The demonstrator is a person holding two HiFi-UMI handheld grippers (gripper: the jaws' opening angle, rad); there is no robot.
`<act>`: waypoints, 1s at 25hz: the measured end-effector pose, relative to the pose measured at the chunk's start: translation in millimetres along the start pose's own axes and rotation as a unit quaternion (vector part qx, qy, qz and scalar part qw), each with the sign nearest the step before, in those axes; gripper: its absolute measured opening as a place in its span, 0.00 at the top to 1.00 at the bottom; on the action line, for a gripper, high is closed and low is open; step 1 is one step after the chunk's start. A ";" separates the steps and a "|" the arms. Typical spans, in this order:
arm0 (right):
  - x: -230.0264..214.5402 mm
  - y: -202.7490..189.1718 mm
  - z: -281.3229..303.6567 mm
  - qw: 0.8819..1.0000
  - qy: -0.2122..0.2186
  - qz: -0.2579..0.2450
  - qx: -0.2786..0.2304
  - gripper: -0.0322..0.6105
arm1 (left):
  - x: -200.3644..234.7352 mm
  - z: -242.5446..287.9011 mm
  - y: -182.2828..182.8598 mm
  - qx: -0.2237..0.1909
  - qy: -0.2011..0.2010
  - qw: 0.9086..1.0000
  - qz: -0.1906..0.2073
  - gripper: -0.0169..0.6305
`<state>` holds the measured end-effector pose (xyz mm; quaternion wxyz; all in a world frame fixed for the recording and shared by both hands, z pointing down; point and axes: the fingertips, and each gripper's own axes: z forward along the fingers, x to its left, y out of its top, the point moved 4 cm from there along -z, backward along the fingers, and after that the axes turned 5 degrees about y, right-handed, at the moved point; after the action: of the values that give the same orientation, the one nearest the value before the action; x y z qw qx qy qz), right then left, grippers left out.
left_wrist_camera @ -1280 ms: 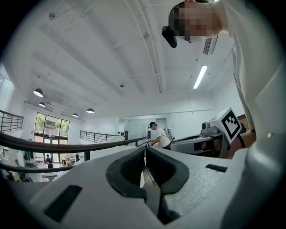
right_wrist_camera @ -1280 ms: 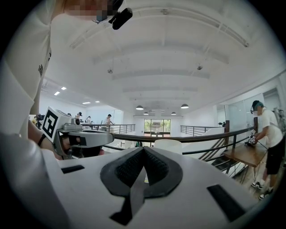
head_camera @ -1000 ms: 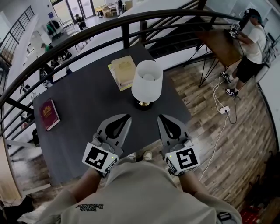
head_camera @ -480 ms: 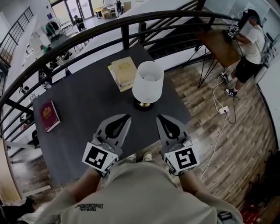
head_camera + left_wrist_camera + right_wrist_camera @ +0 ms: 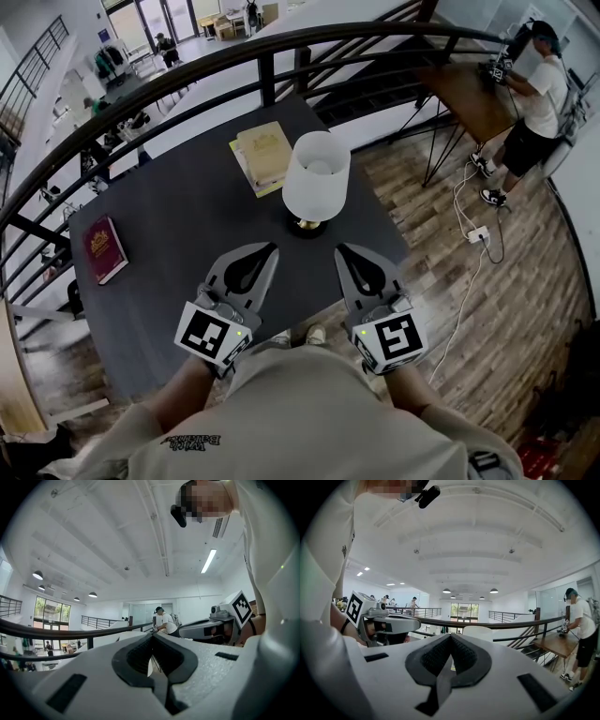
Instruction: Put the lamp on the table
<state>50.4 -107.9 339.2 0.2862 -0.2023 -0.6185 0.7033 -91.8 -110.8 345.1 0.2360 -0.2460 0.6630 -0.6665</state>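
The lamp (image 5: 316,173), with a white shade and a brass base, stands upright on the black table (image 5: 178,216) near its right side. My left gripper (image 5: 267,248) and right gripper (image 5: 343,251) hover side by side over the table's near edge, just short of the lamp's base and apart from it. Both have their jaws shut with nothing between them. In the right gripper view the shade (image 5: 477,633) shows straight ahead past the shut right gripper (image 5: 451,636). The left gripper view shows the left gripper (image 5: 152,635) closed tip to tip.
Stacked yellowish books (image 5: 262,155) lie behind the lamp and a red book (image 5: 104,247) at the table's left edge. A dark railing (image 5: 272,56) curves behind the table. At the far right a person (image 5: 539,94) stands by a wooden table (image 5: 473,94), with cables (image 5: 480,234) on the floor.
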 end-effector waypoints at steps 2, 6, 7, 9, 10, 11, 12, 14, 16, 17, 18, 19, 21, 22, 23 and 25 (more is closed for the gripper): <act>-1.0 -0.4 -0.1 1.000 -0.001 -0.001 0.002 0.95 | -0.1 1.5 -0.2 0.000 -0.002 1.000 0.000 0.96; -3.6 -0.3 -1.0 1.000 0.000 -0.005 0.005 0.95 | -2.6 5.0 0.7 -0.001 -0.005 1.000 0.000 0.97; -4.4 -0.1 -1.3 1.000 0.001 -0.006 0.005 0.95 | -3.3 6.0 1.1 -0.001 -0.005 1.000 0.000 0.97; -5.4 0.3 -1.9 1.000 0.002 -0.006 0.004 0.95 | -4.2 6.9 1.7 0.000 -0.005 1.000 0.000 0.97; -5.9 0.3 -2.0 1.000 0.002 -0.005 0.003 0.95 | -4.3 7.3 1.7 0.001 -0.005 1.000 0.001 0.97; -6.7 0.1 -2.0 1.000 0.001 -0.003 0.002 0.95 | -4.2 7.9 1.3 0.002 -0.005 1.000 0.001 0.97; -8.0 -0.4 -1.9 1.000 -0.001 0.000 0.001 0.95 | -4.1 8.7 0.6 0.003 -0.005 1.000 0.001 0.97; -11.3 -1.7 -2.3 1.000 -0.007 0.009 -0.002 0.95 | -4.0 10.5 -0.8 0.005 -0.006 1.000 0.001 0.97; -14.0 -2.7 -3.0 1.000 -0.012 0.015 -0.006 0.95 | -4.8 11.6 -2.7 0.009 -0.007 1.000 0.000 0.97; -15.0 -3.1 -3.3 1.000 -0.013 0.017 -0.007 0.95 | -5.4 12.0 -3.8 0.011 -0.008 1.000 0.000 0.97; -16.0 -3.9 -3.4 1.000 -0.014 0.019 -0.008 0.95 | -5.8 12.5 -4.9 0.012 -0.009 1.000 0.000 0.97; -17.0 -4.6 -3.2 1.000 -0.015 0.021 -0.008 0.95 | -6.0 13.0 -5.9 0.013 -0.009 1.000 0.000 0.97; -18.9 -5.3 -3.2 1.000 -0.016 0.024 -0.009 0.95 | -6.3 14.0 -7.4 0.015 -0.008 1.000 -0.001 0.97; -19.9 -5.4 -3.9 1.000 -0.017 0.024 -0.009 0.95 | -6.8 14.4 -8.0 0.016 -0.008 1.000 -0.001 0.97; -20.5 -5.5 -4.9 0.999 -0.018 0.025 -0.009 0.95 | -7.5 14.7 -8.5 0.017 -0.008 1.000 -0.001 0.97; -20.9 -6.1 -6.7 0.999 -0.020 0.027 -0.009 0.95 | -8.7 15.0 -9.4 0.019 -0.009 1.000 -0.002 0.97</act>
<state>71.3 -116.1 342.8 0.2527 -0.2070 -0.6250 0.7090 -75.4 -116.6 354.4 0.2451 -0.2487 0.6479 -0.6770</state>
